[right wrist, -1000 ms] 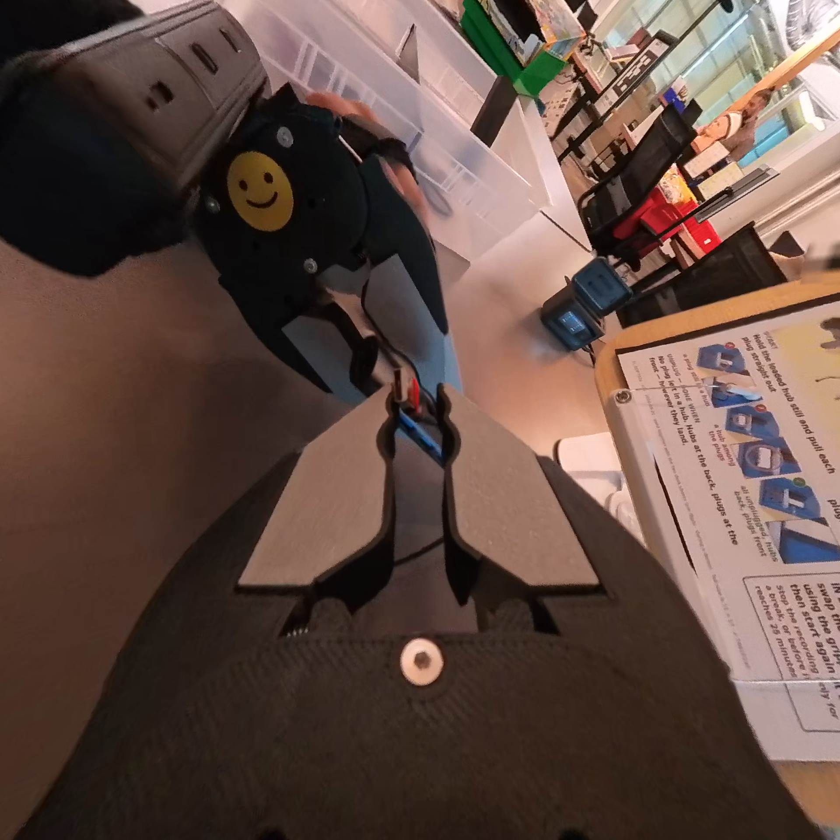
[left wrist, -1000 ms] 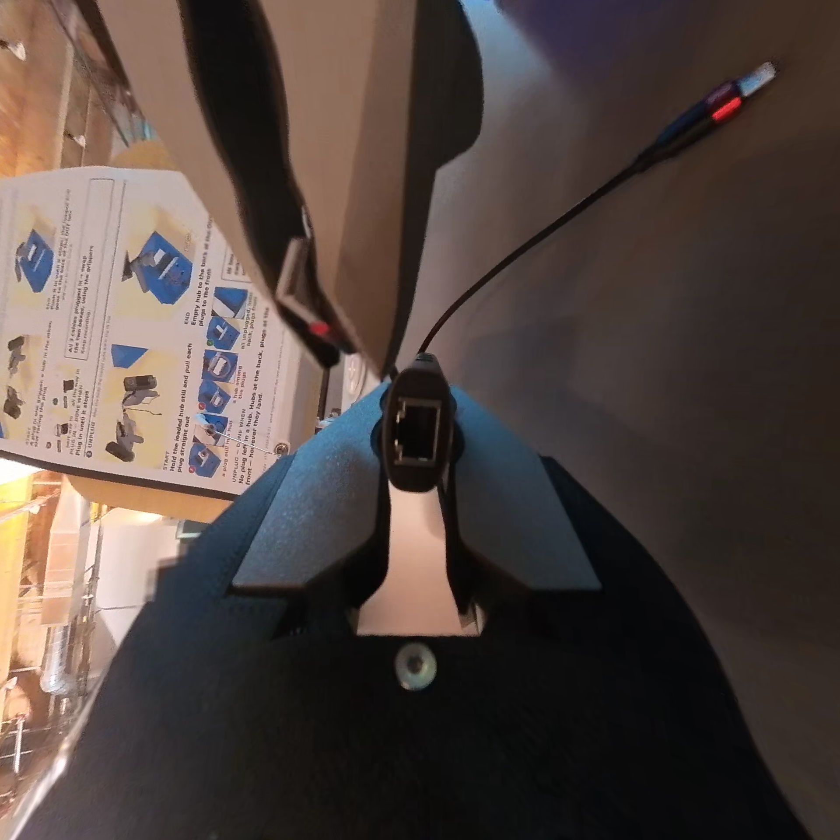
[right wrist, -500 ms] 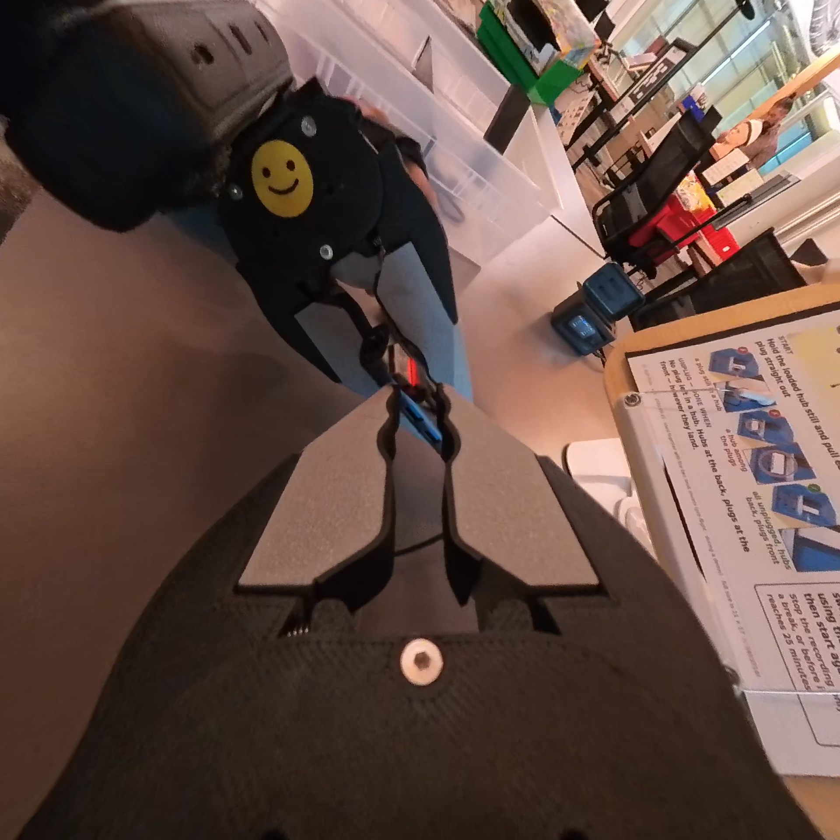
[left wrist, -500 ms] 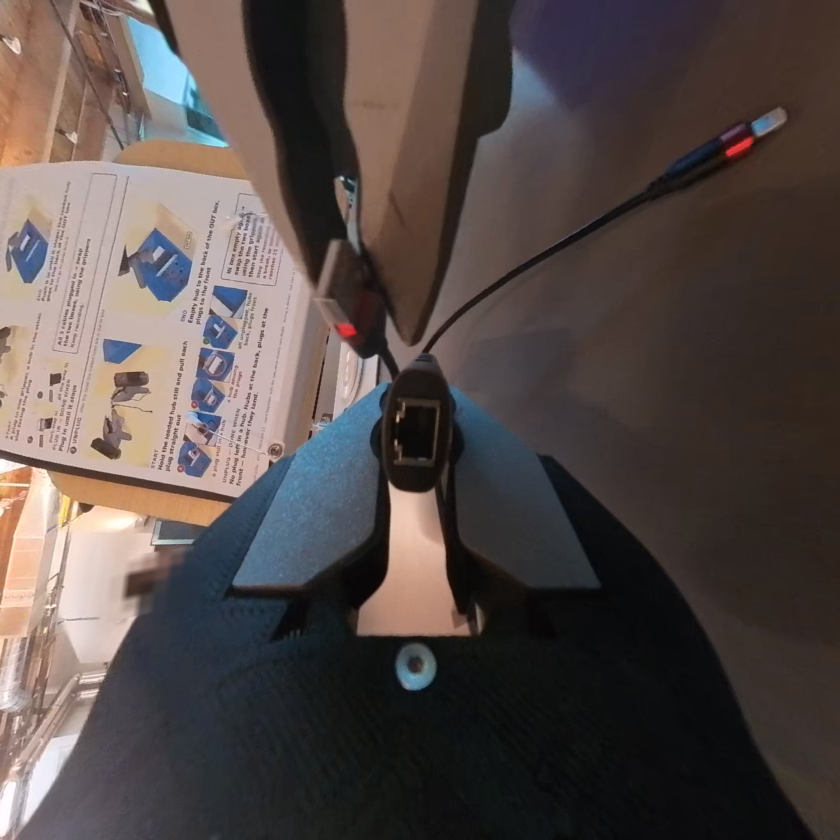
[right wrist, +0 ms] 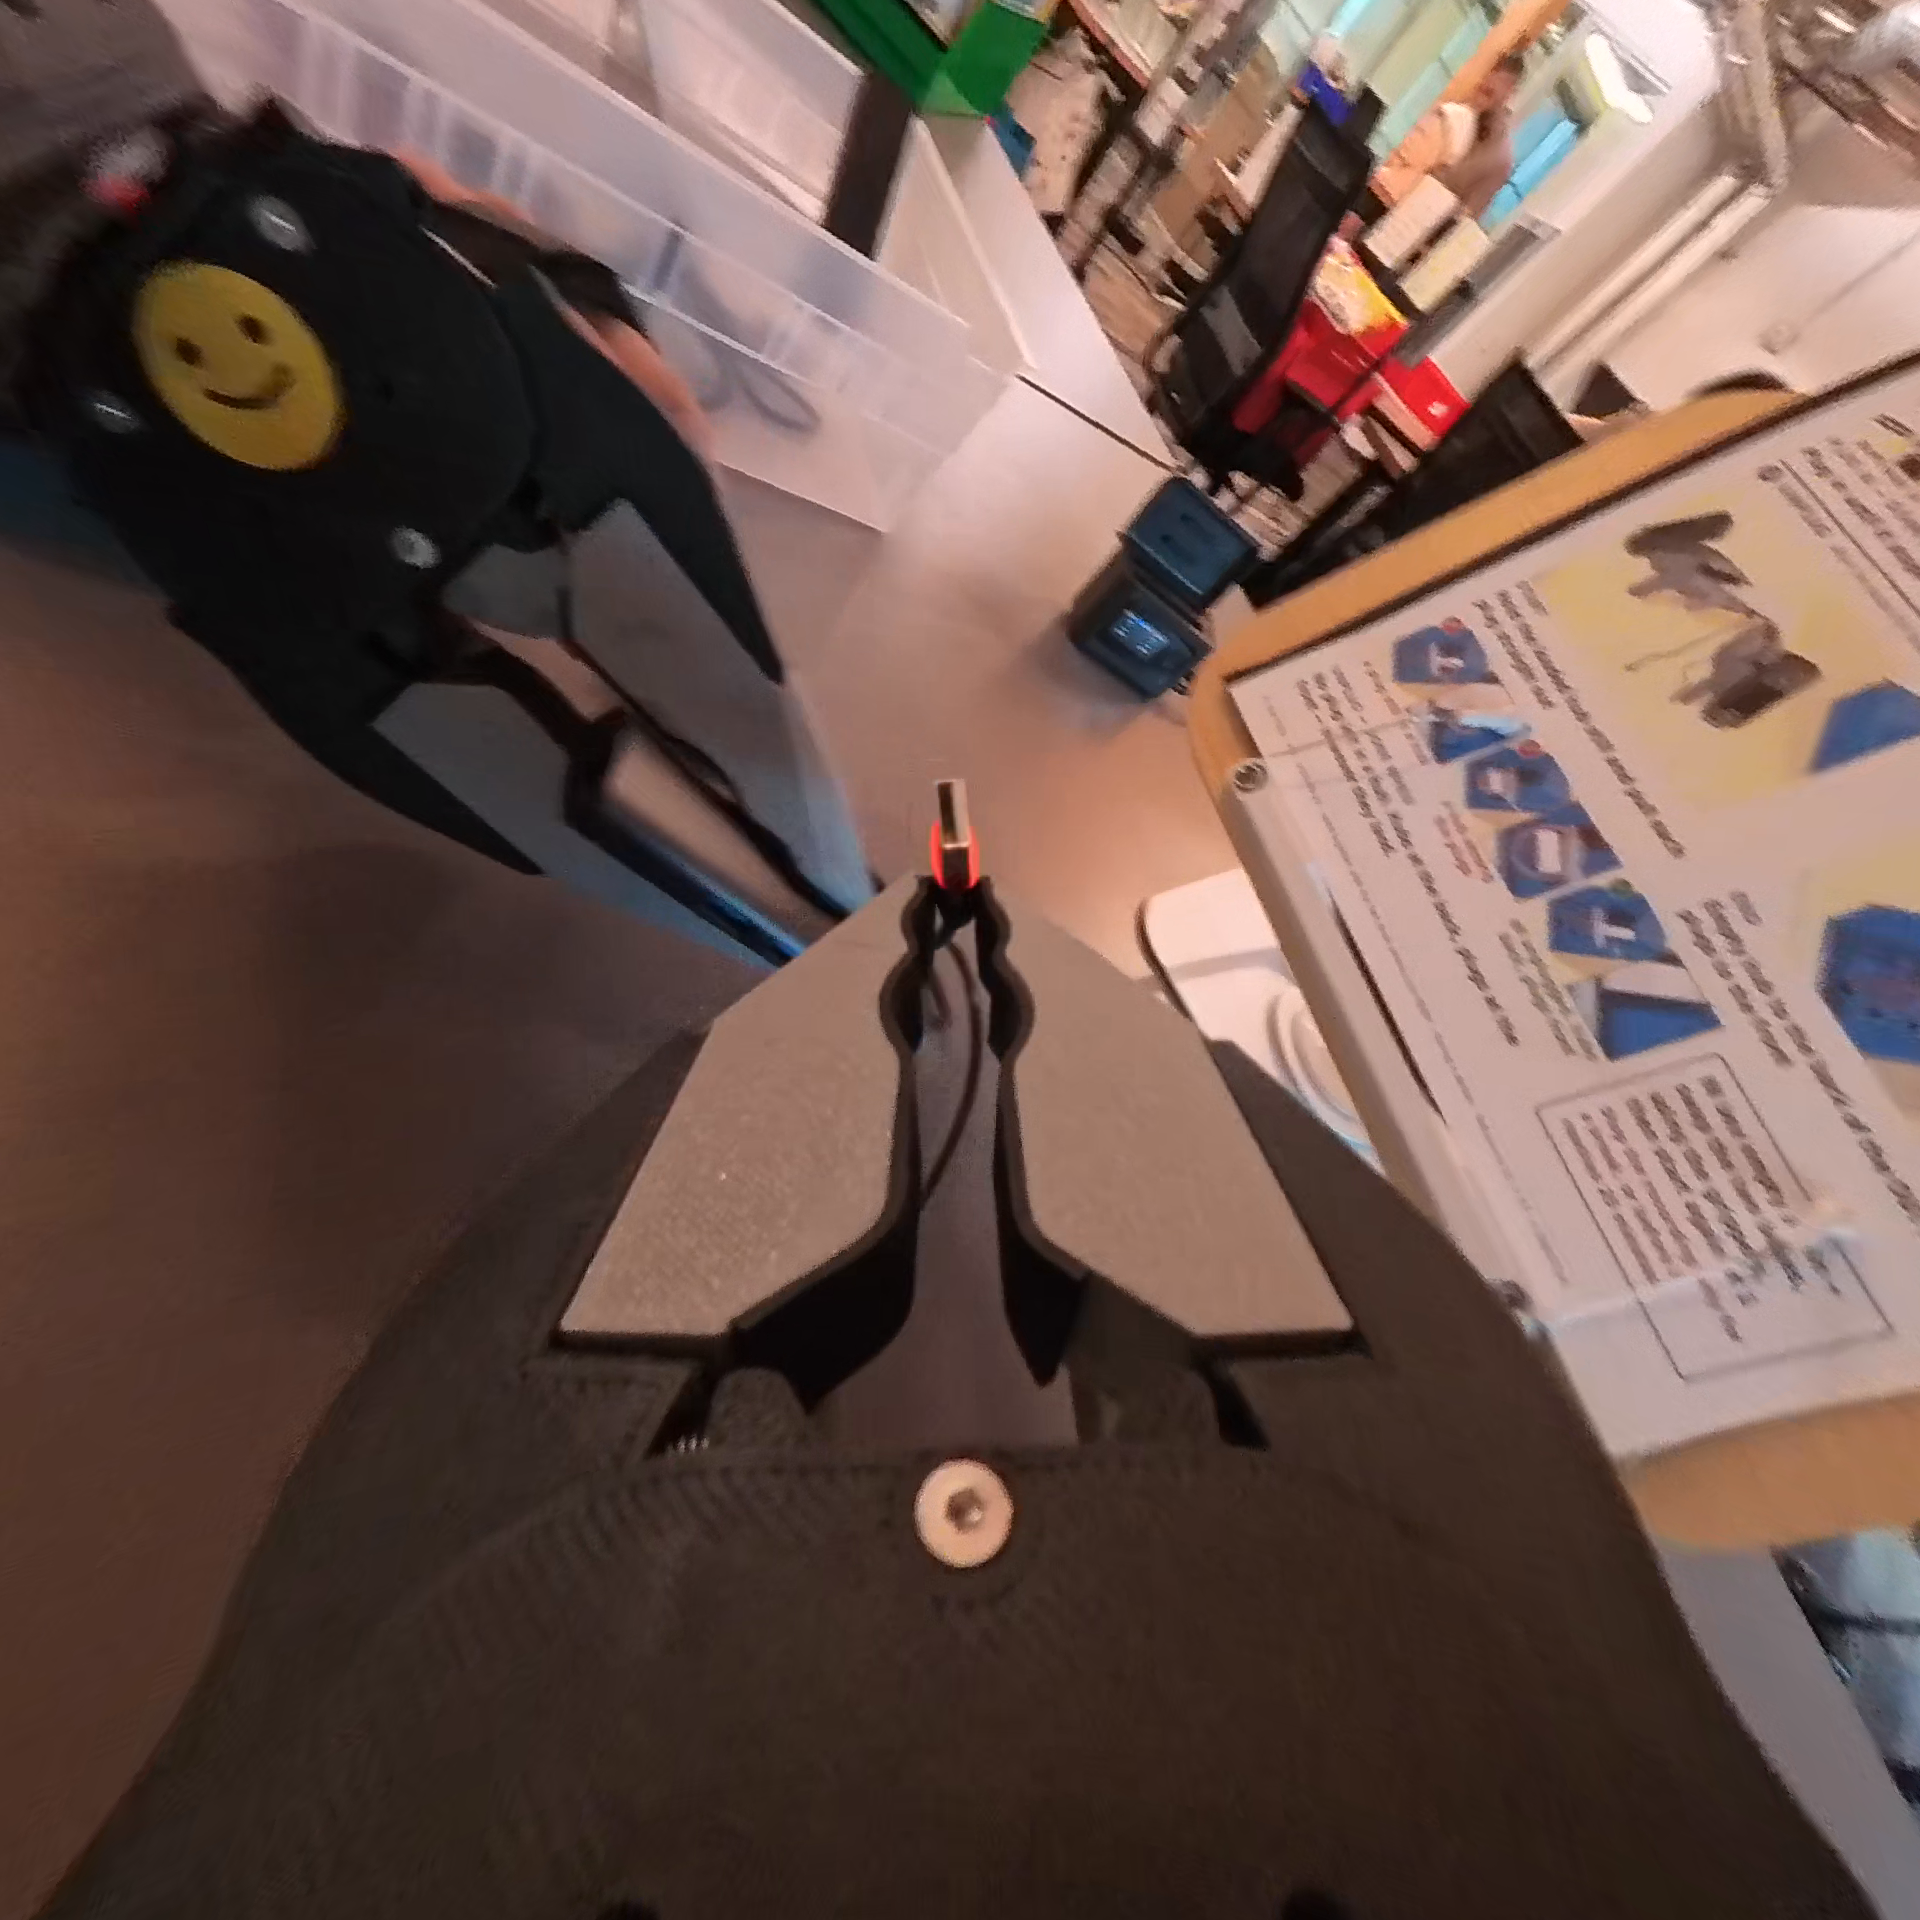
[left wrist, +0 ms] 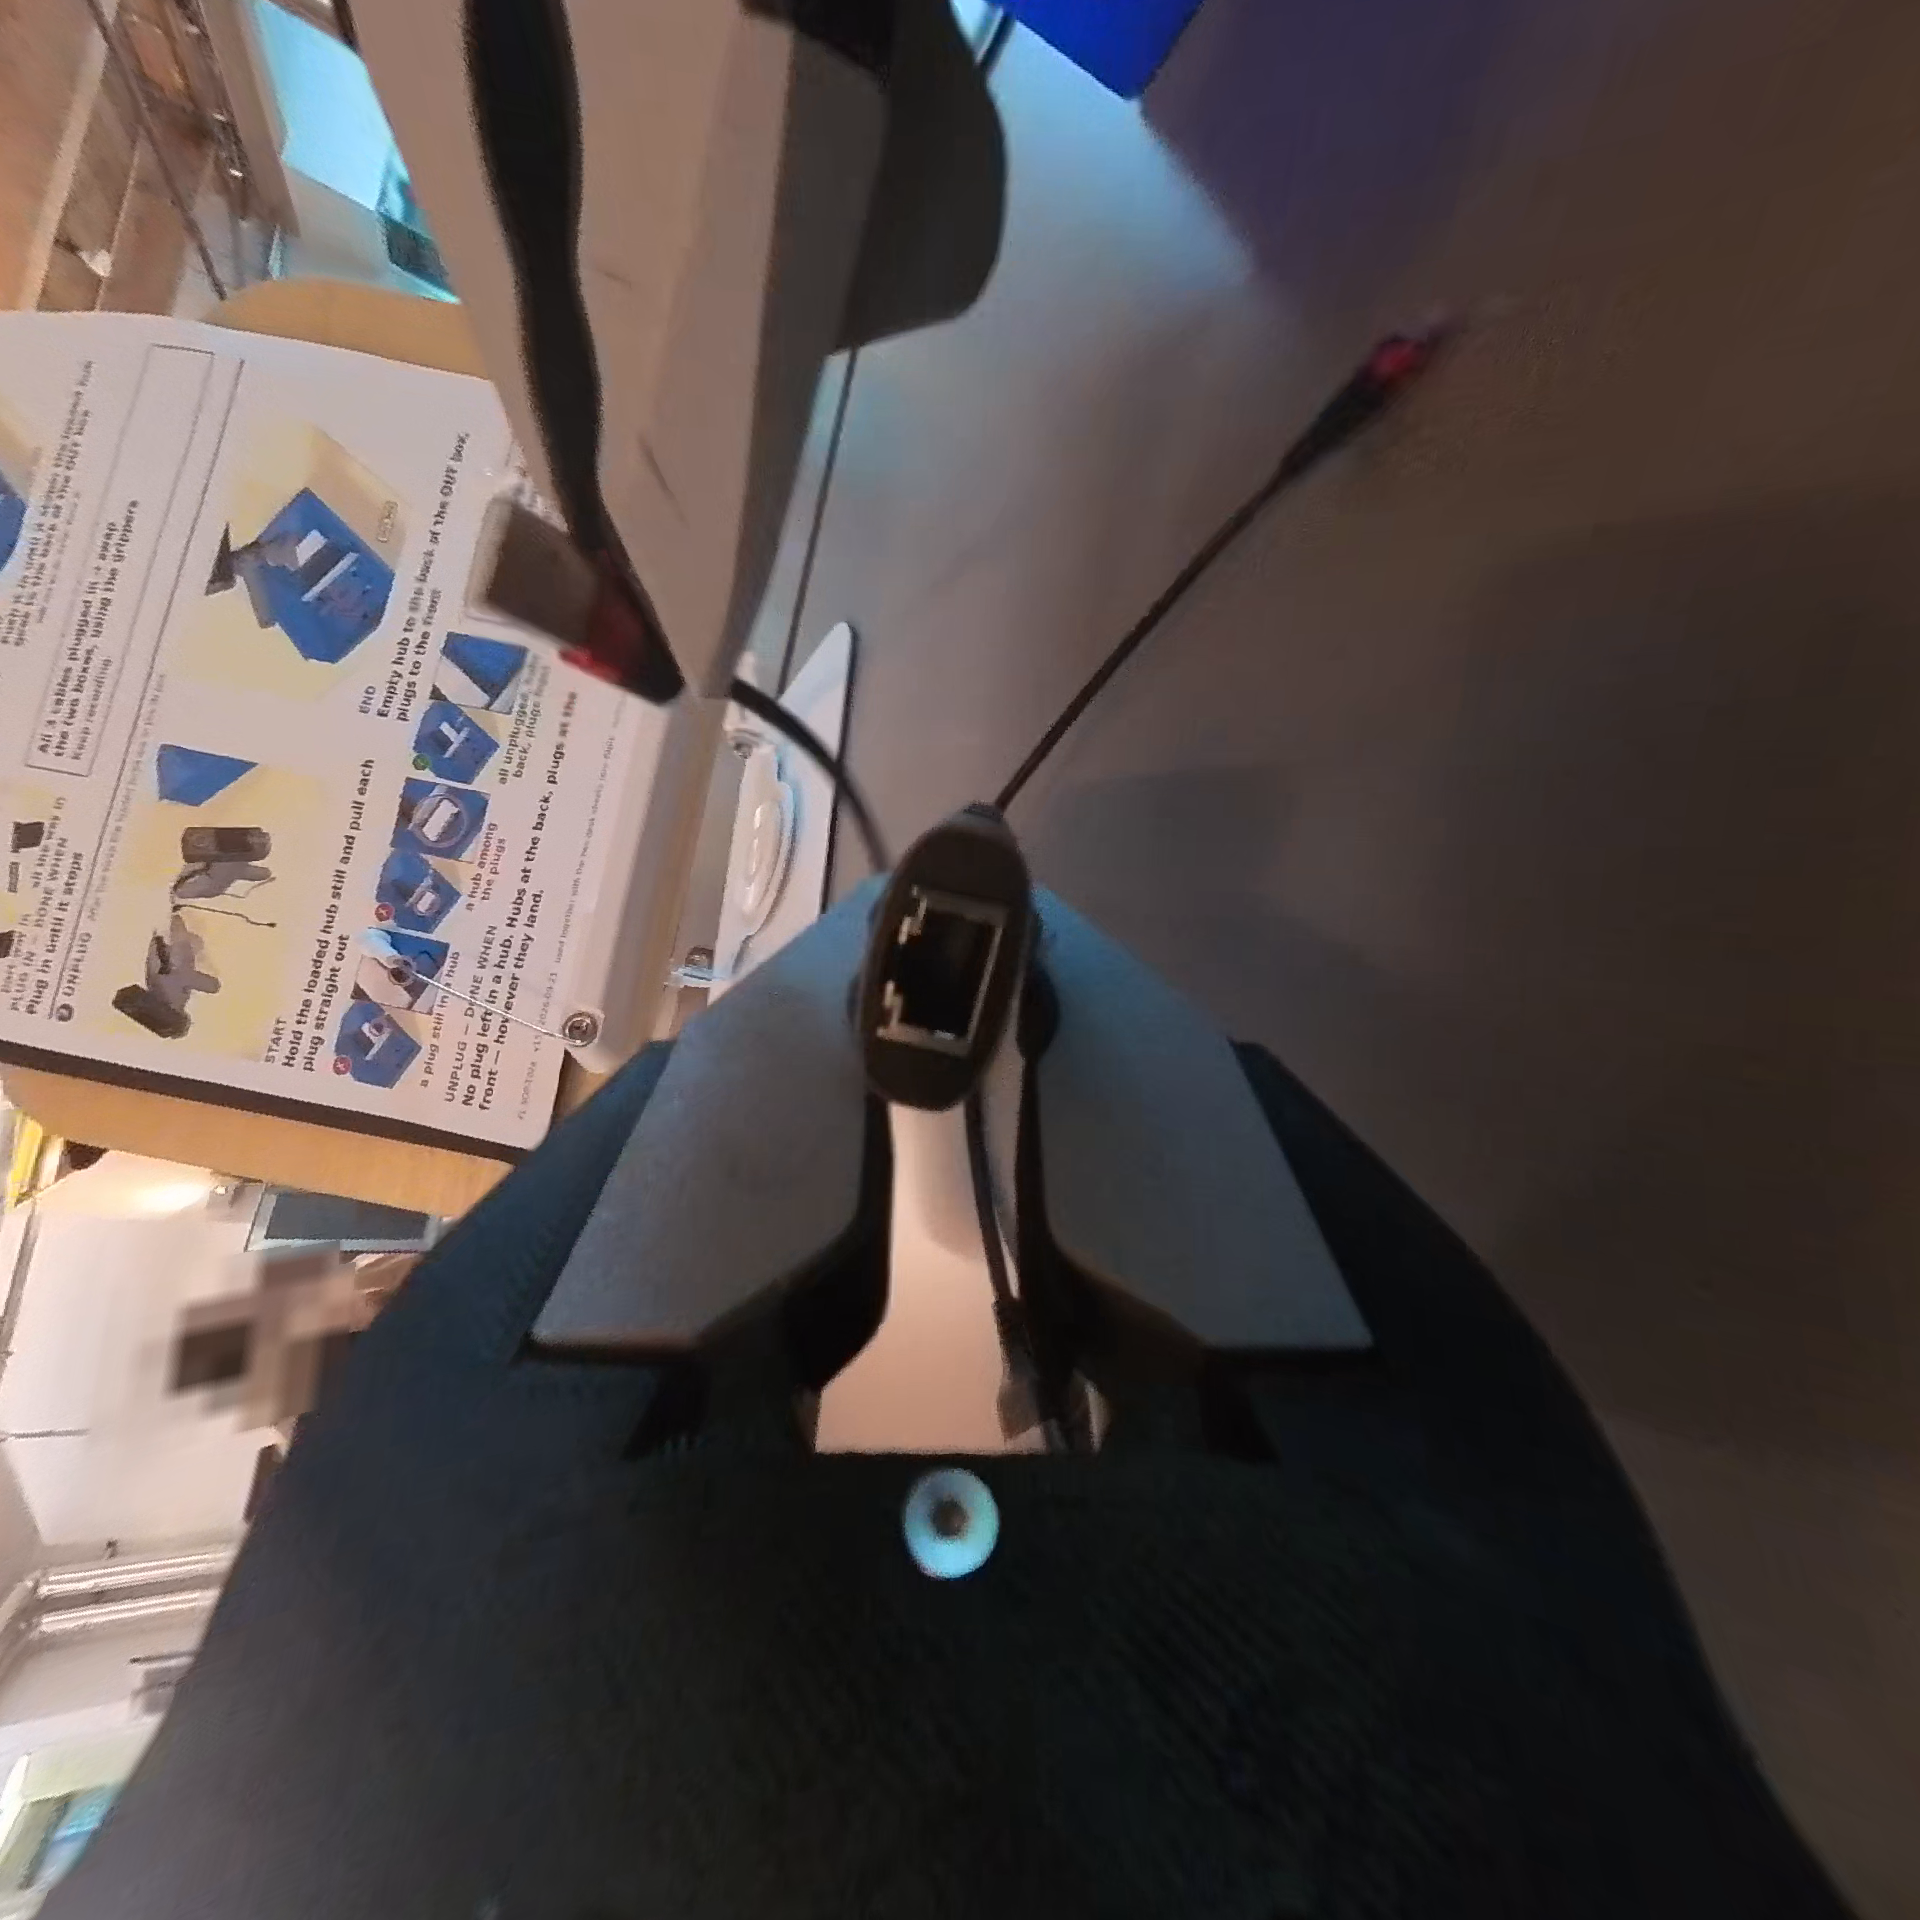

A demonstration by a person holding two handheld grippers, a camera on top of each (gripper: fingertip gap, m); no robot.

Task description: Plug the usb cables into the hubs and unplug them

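- The left gripper [left wrist: 948,997] pinches a dark hub [left wrist: 940,977] between its fingertips, the hub's square metal-lined port facing the camera and a thin black cable running back between the fingers.
- The right gripper [right wrist: 956,904] is pressed together on a USB plug [right wrist: 954,840] — red band at the tips, metal end sticking out forward, its black lead trailing back through the gap.
- In the left wrist view that plug [left wrist: 566,597] hangs off to the upper left of the hub, apart from it and blurred.
- A second red-banded plug [left wrist: 1387,369] lies well apart on the brown table [left wrist: 1558,831], at the end of a thin black cable [left wrist: 1153,644].
- Farther off — an illustrated instruction sheet [right wrist: 1621,935] on a wooden board, and clear plastic bins [right wrist: 665,229] behind the left gripper.
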